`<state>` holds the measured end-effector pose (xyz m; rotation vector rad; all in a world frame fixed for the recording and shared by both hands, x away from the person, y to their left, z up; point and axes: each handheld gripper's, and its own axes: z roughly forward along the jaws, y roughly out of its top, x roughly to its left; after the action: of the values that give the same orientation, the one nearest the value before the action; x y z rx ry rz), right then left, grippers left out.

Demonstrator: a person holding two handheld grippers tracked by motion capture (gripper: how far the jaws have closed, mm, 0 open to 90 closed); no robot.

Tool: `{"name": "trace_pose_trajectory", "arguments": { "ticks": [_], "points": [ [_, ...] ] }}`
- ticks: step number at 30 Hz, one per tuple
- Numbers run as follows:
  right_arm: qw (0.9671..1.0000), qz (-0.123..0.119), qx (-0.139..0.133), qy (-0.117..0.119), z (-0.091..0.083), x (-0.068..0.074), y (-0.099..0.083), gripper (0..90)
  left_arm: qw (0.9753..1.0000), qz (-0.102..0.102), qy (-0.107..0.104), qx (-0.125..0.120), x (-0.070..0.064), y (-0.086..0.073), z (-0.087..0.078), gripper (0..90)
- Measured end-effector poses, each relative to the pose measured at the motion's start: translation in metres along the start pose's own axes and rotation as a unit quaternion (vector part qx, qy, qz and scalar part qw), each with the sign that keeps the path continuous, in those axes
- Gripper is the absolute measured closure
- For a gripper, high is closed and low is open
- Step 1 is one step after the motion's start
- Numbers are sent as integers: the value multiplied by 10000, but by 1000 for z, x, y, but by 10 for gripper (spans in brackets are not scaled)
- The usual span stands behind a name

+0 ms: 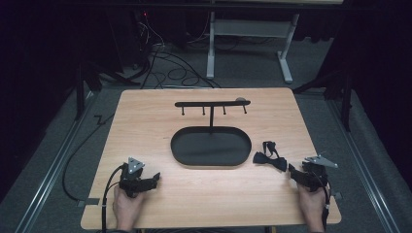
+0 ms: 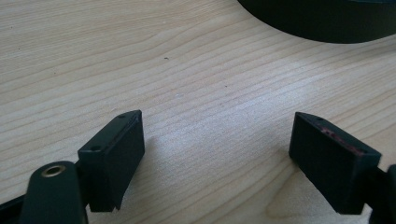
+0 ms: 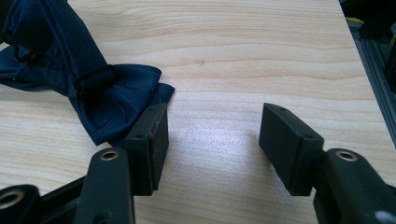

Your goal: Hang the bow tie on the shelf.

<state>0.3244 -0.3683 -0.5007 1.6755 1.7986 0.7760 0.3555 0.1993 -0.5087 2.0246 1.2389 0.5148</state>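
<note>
In the right gripper view the right gripper (image 3: 212, 144) had its jaws spread wide apart with nothing but bare wood between them. The near corner of the bow tie (image 3: 84, 88) lay just against the outer face of the jaw at the lower left of that frame, so the cloth sat beside the opening and not inside it. The rest of the dark blue fabric ran off toward the upper left corner, with its centre band showing as a dark loop across the middle.

In the left gripper view the left gripper (image 2: 217, 154) was likewise wide open over plain table (image 2: 187, 70), holding nothing; the dark rim of the tray (image 2: 327, 23) curved across the upper right of that frame, well apart from the jaws.

In the high view the right gripper (image 1: 296, 175) rested at the lower right, with the bow tie (image 1: 270, 159) just up and to the left of it, close beside the right end of the oval tray (image 1: 180, 156). The left gripper (image 1: 151, 178) sat at the lower left, well away from the tie. Behind the tray, a post carried a bar with hooks (image 1: 213, 103) in the upper middle.

I judged this to be the approach before the first grasp: the tie had not yet been picked up. The next move probably called for shifting the right gripper toward the tie so that the fabric came between the jaws, then closing on it.
</note>
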Motion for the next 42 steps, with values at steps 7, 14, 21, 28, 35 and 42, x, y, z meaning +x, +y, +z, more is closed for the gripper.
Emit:
{"name": "trace_pose_trajectory", "arguments": {
  "ticks": [7, 14, 21, 28, 35, 42],
  "points": [
    [10000, -3, -5, 46, 0, -1, 0, 445, 10000, 1, 2, 0, 0, 0, 0, 186],
    [9999, -27, -14, 119, -1, -4, 0, 498, 10000, 0, -1, 1, 0, 0, 0, 187],
    [9997, -170, -32, 197, -2, -3, -1, 538, 10000, 10, -4, 8, 0, 0, 0, 187],
    [9989, -115, -349, 304, -17, 2, -2, 561, 10000, 2, 2, 2, 0, 0, 0, 186],
    [9975, -168, -499, 461, -35, 7, -4, 590, 10000, 8, 1, 6, 0, 0, 0, 186],
    [9955, -168, -655, 660, -44, 15, 1, 599, 10000, 7, 0, 6, 0, 0, 0, 186]
  ]
}}
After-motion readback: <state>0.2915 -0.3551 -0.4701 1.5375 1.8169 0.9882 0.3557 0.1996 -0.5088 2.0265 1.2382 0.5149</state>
